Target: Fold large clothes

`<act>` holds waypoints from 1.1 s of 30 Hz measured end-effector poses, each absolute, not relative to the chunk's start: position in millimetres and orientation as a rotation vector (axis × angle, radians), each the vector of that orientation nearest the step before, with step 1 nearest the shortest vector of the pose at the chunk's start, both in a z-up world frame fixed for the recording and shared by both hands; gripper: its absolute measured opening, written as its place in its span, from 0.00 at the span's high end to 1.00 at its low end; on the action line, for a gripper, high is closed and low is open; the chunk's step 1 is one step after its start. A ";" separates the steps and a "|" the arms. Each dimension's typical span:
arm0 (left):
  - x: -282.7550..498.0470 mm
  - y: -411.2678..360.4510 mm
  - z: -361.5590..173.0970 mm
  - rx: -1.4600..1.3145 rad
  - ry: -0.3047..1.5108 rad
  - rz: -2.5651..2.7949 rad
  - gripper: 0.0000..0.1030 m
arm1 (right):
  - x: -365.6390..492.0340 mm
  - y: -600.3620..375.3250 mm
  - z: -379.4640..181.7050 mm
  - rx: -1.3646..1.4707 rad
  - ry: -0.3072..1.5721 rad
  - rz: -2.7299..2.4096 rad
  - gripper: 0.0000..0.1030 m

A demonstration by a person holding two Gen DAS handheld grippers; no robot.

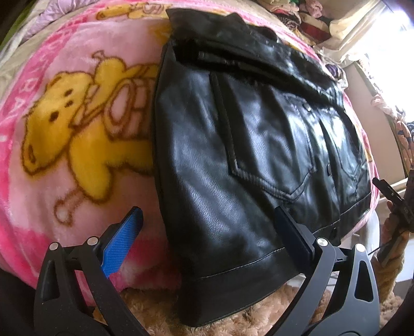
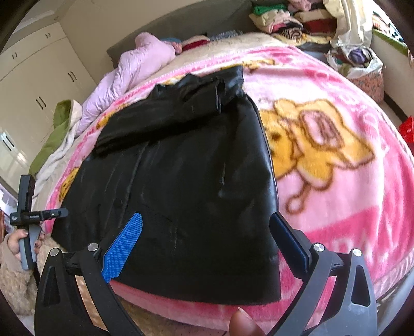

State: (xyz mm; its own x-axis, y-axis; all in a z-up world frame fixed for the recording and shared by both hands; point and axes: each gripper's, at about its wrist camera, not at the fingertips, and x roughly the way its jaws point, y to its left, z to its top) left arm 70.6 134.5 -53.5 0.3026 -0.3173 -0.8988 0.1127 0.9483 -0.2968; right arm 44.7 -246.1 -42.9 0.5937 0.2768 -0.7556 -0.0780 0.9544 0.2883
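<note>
A black leather jacket (image 1: 245,155) lies flat on a pink bear-print blanket (image 1: 64,129), with a sleeve folded across its upper part. It also shows in the right wrist view (image 2: 181,181). My left gripper (image 1: 207,224) is open and empty, hovering over the jacket's near hem at its left corner. My right gripper (image 2: 207,232) is open and empty, over the hem at the jacket's right corner. The right gripper shows at the right edge of the left wrist view (image 1: 396,201); the left gripper shows at the left edge of the right wrist view (image 2: 28,219).
The blanket (image 2: 336,193) covers a bed. A lilac quilt (image 2: 124,77) and a green cloth (image 2: 54,137) lie at the far left. Piled clothes (image 2: 297,23) sit at the back. White wardrobes (image 2: 31,77) stand on the left. A tan fuzzy rug (image 1: 245,320) lies below the bed edge.
</note>
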 end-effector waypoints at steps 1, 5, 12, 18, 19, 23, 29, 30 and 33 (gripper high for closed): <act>71.0 133.4 -54.1 -0.188 1.238 -0.294 0.09 | 44.2 -246.8 -45.8 0.235 0.923 0.211 0.05; 71.8 130.8 -57.2 -0.178 1.255 -0.302 0.09 | 44.3 -246.1 -51.5 0.212 0.938 0.226 0.05; 75.5 132.9 -63.5 -0.229 1.291 -0.343 0.09 | 39.6 -254.0 -55.4 0.186 0.955 0.202 0.05; 76.7 131.8 -65.2 -0.236 1.293 -0.338 0.09 | 41.3 -255.1 -79.2 0.223 1.015 0.277 0.05; 76.9 132.9 -65.2 -0.243 1.293 -0.339 0.09 | 40.3 -253.3 -80.1 0.210 1.011 0.278 0.07; 77.4 137.4 -65.7 -0.278 1.286 -0.346 0.10 | 36.9 -253.9 -79.7 0.160 0.990 0.253 0.28; 75.4 143.6 -64.1 -0.302 1.258 -0.320 0.28 | 33.6 -264.6 -70.9 0.211 0.931 0.251 0.72; 74.4 145.6 -63.3 -0.305 1.249 -0.315 0.32 | 32.4 -264.5 -66.5 0.228 0.910 0.269 0.77; 72.0 148.4 -61.3 -0.306 1.228 -0.305 0.55 | 29.5 -262.8 -54.1 0.237 0.854 0.302 0.81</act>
